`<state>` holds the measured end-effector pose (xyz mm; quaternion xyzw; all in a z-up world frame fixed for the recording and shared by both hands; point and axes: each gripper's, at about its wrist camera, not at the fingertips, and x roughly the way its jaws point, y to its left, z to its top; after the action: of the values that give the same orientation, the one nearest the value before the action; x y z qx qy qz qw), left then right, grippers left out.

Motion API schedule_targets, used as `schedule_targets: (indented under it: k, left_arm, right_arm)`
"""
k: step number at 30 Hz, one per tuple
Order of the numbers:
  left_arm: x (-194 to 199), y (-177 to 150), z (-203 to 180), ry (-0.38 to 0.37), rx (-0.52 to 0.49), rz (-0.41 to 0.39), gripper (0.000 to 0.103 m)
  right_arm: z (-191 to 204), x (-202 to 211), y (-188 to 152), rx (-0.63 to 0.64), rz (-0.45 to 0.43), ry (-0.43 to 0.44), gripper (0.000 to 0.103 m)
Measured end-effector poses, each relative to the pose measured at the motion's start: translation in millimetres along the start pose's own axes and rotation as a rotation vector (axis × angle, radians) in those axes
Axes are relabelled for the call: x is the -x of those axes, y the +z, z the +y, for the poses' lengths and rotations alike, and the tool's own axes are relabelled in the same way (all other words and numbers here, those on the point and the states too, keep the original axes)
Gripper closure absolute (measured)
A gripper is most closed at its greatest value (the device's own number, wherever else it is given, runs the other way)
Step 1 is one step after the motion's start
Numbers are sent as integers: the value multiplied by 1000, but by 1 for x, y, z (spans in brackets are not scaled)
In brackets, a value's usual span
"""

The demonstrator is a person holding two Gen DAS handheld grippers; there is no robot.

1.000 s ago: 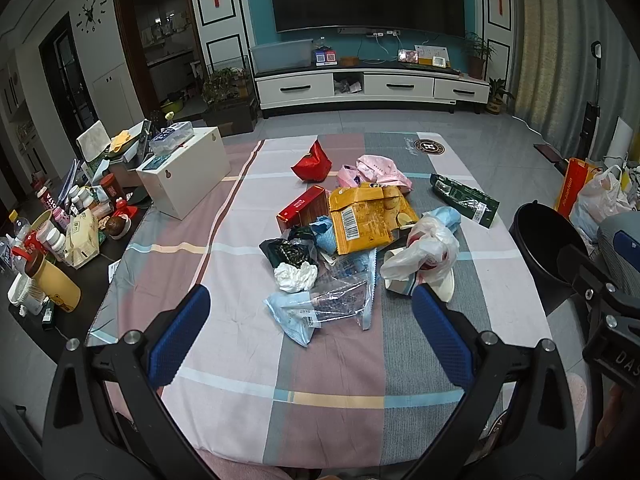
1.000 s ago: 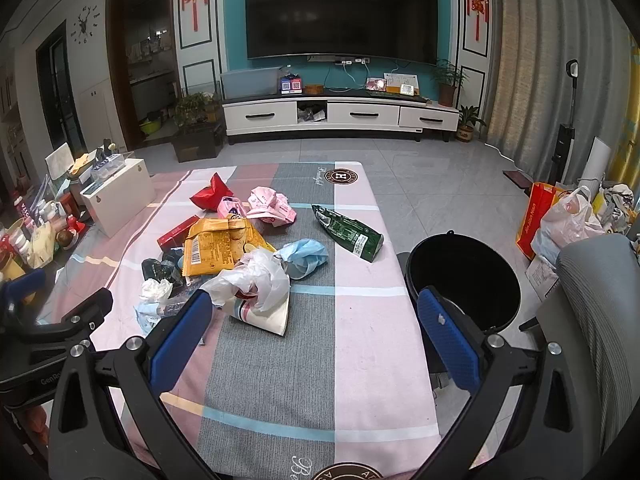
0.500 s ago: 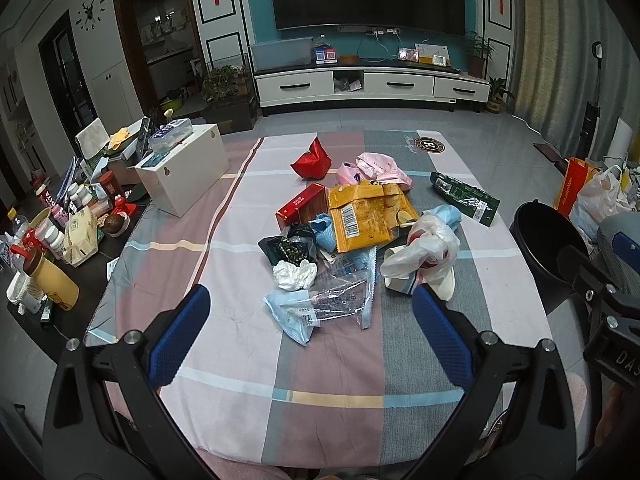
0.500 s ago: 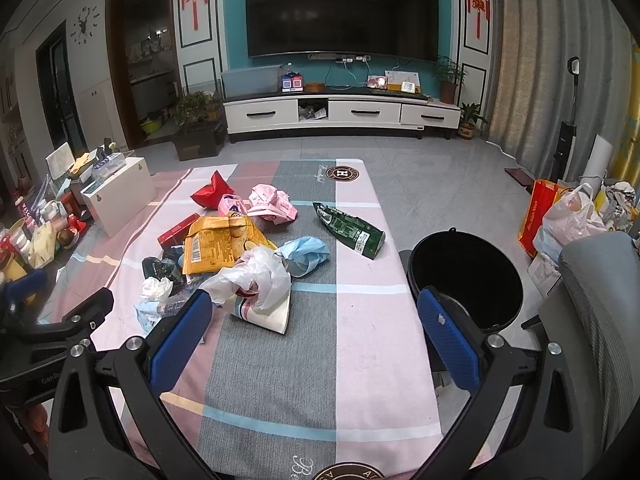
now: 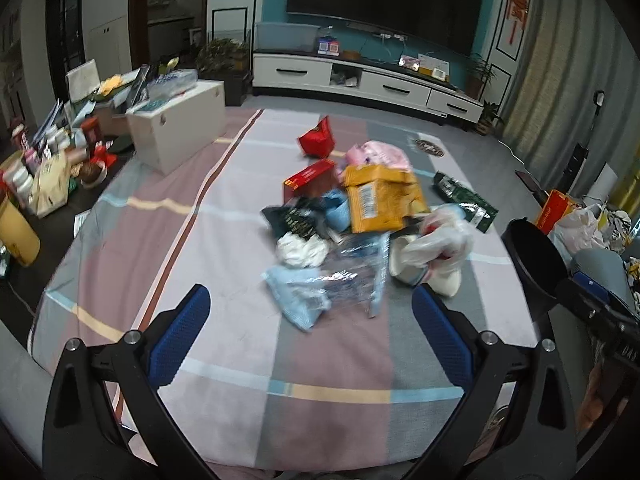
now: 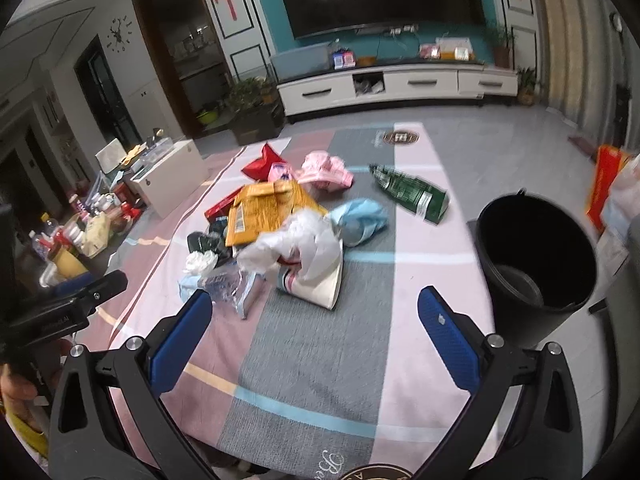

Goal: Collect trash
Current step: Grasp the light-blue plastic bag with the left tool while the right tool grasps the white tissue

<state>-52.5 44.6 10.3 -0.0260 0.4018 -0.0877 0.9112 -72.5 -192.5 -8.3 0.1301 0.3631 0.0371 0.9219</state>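
A: Where is the trash lying?

B: The trash (image 5: 360, 224) is sitting in a loose heap in the middle of the table (image 5: 168, 240): a yellow pouch (image 6: 268, 212) is resting on top, a white bag (image 6: 304, 248) is slumping over a cup, a blue wrapper (image 5: 296, 296) is lying nearest the left gripper, and a green packet (image 6: 412, 194) is lying apart towards the bin side.

A: And the grippers?

B: The left gripper (image 5: 310, 320) is hovering over the near edge with its jaws spread wide, holding nothing. The right gripper (image 6: 314, 320) is doing the same, jaws apart and empty, pointing at the white bag.

A: Why is the bin sitting there?

B: The bin (image 6: 536, 252) is standing on the floor just beside the table's right edge, probably so that pieces can be dropped in with a short swing of the right gripper. It is looking mostly empty, so I'm judging that collecting is only starting.

A: Anything else around?

B: A white box (image 5: 176, 128) is sitting on the table's far left corner, well apart from the heap.
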Motion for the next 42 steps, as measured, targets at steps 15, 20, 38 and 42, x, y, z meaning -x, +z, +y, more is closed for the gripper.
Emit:
schedule_targets:
  k: [15,20,38,42]
  left_arm:
    - [-81,-30,31,-46,110,108,3]
    - [-105,-24,37,-123,160,131,3]
    - [-149,-5,37,-212,222,178,65]
    - [-145,-8,36,-219,212,173,81]
  right_arm:
    - [-9,-72,-18,-7,102,78,2]
    - [-11,-86,-5,1,82,97,4]
    - [1,-145,19,73,102,188,41]
    - [2,-141,15,97,98,177,62]
